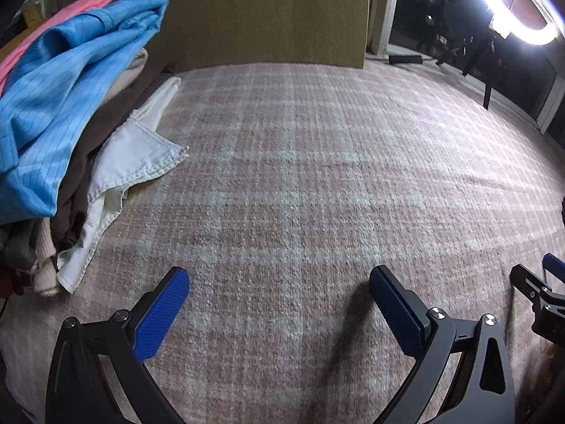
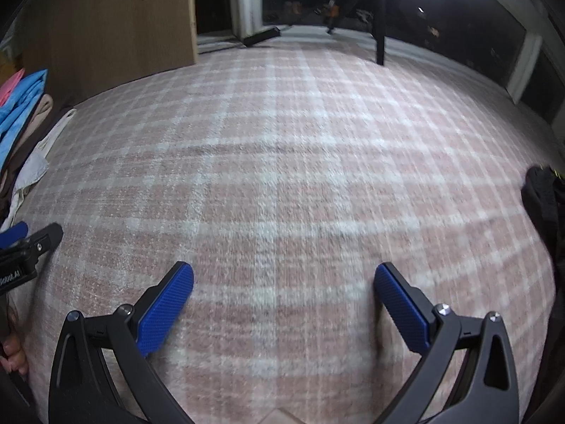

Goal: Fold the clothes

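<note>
A pile of clothes lies at the left on a pink plaid blanket [image 1: 300, 176]. On top is a blue striped garment [image 1: 70, 81], with a pink one [image 1: 81, 7] behind it, a brown one [image 1: 106, 123] under it and a white garment [image 1: 130, 162] spilling onto the blanket. My left gripper [image 1: 279, 277] hovers open over bare blanket, to the right of the pile, with nothing between its blue pads. My right gripper [image 2: 284, 275] is open too, over the blanket's middle. The pile [image 2: 21, 113] shows at the left edge of the right wrist view. A dark garment [image 2: 543, 205] lies at the right edge.
A wooden board [image 1: 247, 14] stands behind the blanket. A bright ring light [image 1: 519, 3] on a black tripod [image 2: 379, 17] is at the back right, near a dark window. The right gripper's tip [image 1: 543, 282] appears at the left view's right edge. A hand [image 2: 12, 353] holds the left gripper.
</note>
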The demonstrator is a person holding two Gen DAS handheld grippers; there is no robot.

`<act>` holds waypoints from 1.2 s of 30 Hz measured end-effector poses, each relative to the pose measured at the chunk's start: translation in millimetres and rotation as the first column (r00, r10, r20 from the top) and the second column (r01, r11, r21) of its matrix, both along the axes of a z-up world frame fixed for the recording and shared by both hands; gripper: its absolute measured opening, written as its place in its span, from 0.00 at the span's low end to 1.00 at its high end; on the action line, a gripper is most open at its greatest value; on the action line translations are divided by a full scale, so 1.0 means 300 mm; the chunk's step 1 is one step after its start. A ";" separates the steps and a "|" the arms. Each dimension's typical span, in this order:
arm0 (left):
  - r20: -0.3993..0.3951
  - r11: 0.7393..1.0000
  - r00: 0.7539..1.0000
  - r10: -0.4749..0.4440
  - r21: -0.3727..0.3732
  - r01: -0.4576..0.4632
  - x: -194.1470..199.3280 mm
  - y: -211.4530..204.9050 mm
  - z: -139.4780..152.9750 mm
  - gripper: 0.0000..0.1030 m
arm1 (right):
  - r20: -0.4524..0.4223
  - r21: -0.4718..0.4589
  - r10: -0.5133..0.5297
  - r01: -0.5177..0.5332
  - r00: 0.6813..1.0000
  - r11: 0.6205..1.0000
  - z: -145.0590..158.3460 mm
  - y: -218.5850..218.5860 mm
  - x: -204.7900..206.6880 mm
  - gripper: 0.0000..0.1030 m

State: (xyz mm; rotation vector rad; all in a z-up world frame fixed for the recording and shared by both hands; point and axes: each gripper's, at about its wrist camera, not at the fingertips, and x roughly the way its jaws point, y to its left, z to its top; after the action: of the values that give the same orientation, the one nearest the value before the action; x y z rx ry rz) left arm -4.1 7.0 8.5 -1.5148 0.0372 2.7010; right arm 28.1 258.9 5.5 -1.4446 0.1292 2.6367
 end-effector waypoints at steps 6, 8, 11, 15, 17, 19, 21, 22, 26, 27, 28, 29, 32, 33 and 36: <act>0.026 1.000 0.999 -0.028 0.007 0.027 0.012 -0.036 0.061 0.91 | -0.030 -0.006 -0.022 0.022 0.999 1.000 0.126 -0.018 0.075 1.00; 0.004 0.999 0.999 -0.039 0.011 0.039 0.027 -0.046 0.106 0.91 | -0.061 -0.005 -0.032 0.031 0.998 0.999 0.189 -0.019 0.113 1.00; -0.042 0.998 0.997 -0.069 0.014 0.069 0.066 -0.060 0.200 0.91 | -0.104 0.006 -0.054 0.055 0.993 0.998 0.280 -0.013 0.171 1.00; -0.101 0.994 0.989 -0.111 0.009 0.113 0.129 -0.063 0.311 0.92 | -0.173 0.019 -0.077 0.081 0.982 0.996 0.397 -0.006 0.248 1.00; -0.135 0.990 0.981 -0.137 0.014 0.140 0.165 -0.059 0.369 0.92 | -0.200 0.024 -0.091 0.097 0.976 0.995 0.447 -0.002 0.277 1.00; -0.157 0.987 0.975 -0.155 0.020 0.160 0.182 -0.047 0.400 0.92 | -0.222 0.023 -0.097 0.105 0.970 0.994 0.491 0.007 0.316 1.00; -0.181 0.982 0.967 -0.177 0.035 0.187 0.207 -0.033 0.432 0.92 | -0.244 0.026 -0.101 0.110 0.964 0.994 0.526 0.015 0.355 1.00; -0.192 0.978 0.963 -0.188 0.050 0.201 0.220 -0.024 0.451 0.92 | -0.250 0.031 -0.107 0.119 0.962 0.992 0.533 0.023 0.372 1.00; -0.208 0.966 0.953 -0.220 0.086 0.242 0.246 0.011 0.488 0.93 | -0.268 0.051 -0.151 0.170 0.952 0.984 0.552 0.088 0.459 1.00; -0.211 0.963 0.950 -0.232 0.086 0.254 0.251 0.025 0.499 0.93 | -0.269 0.049 -0.169 0.189 0.948 0.981 0.555 0.120 0.488 1.00; -0.215 0.960 0.946 -0.243 0.084 0.265 0.255 0.040 0.508 0.93 | -0.270 0.047 -0.189 0.209 0.944 0.977 0.557 0.154 0.516 1.00; -0.217 0.958 0.943 -0.254 0.082 0.276 0.254 0.060 0.515 0.93 | -0.267 0.042 -0.206 0.225 0.941 0.974 0.555 0.185 0.537 1.00; -0.220 0.944 0.930 -0.295 0.082 0.319 0.258 0.150 0.531 0.93 | -0.269 0.025 -0.275 0.292 0.923 0.956 0.550 0.310 0.617 1.00; -0.221 0.940 0.926 -0.306 0.083 0.331 0.264 0.175 0.535 0.93 | -0.270 0.018 -0.297 0.313 0.916 0.949 0.548 0.355 0.644 1.00; -0.221 0.923 0.910 -0.350 0.084 0.375 0.283 0.285 0.540 0.93 | -0.273 0.004 -0.358 0.373 0.893 0.928 0.544 0.490 0.721 1.00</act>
State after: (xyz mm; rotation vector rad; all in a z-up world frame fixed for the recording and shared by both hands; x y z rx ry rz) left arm 80.7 92.6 170.6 -1.0679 0.1403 2.4895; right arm 244.3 406.0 168.7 -0.9269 0.3189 2.4778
